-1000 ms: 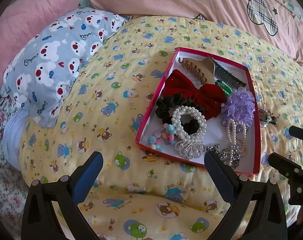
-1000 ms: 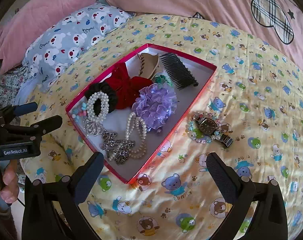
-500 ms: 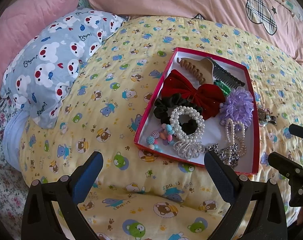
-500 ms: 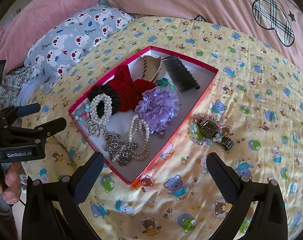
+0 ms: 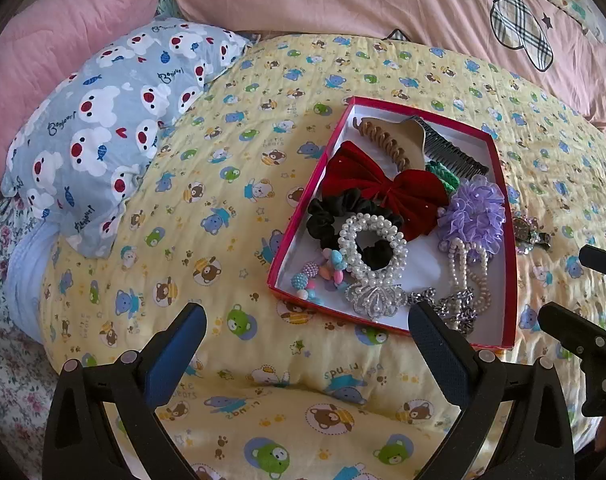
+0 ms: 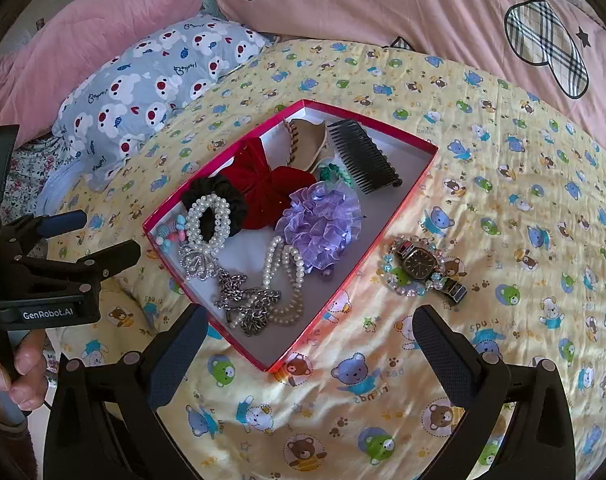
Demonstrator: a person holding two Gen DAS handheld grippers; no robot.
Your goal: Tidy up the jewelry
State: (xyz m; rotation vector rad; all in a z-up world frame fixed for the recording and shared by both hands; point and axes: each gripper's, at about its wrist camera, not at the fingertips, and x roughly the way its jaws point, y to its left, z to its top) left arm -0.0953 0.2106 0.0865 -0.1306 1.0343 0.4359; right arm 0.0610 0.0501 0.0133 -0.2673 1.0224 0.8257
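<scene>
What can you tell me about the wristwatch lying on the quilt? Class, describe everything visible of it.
The wristwatch has a dark, squarish dial in a metal-looking case and a dark, glossy link band. It lies flat, face up, on the yellow bear-print quilt, just outside the red box, apart from its wall. It rests on and inside a ring of pale pink and blue beads, a beaded bracelet. Neither gripper touches it. In the left wrist view the box wall partly hides it.

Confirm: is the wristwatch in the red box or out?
Out. The wristwatch lies on the yellow quilt beside the red box.
</scene>
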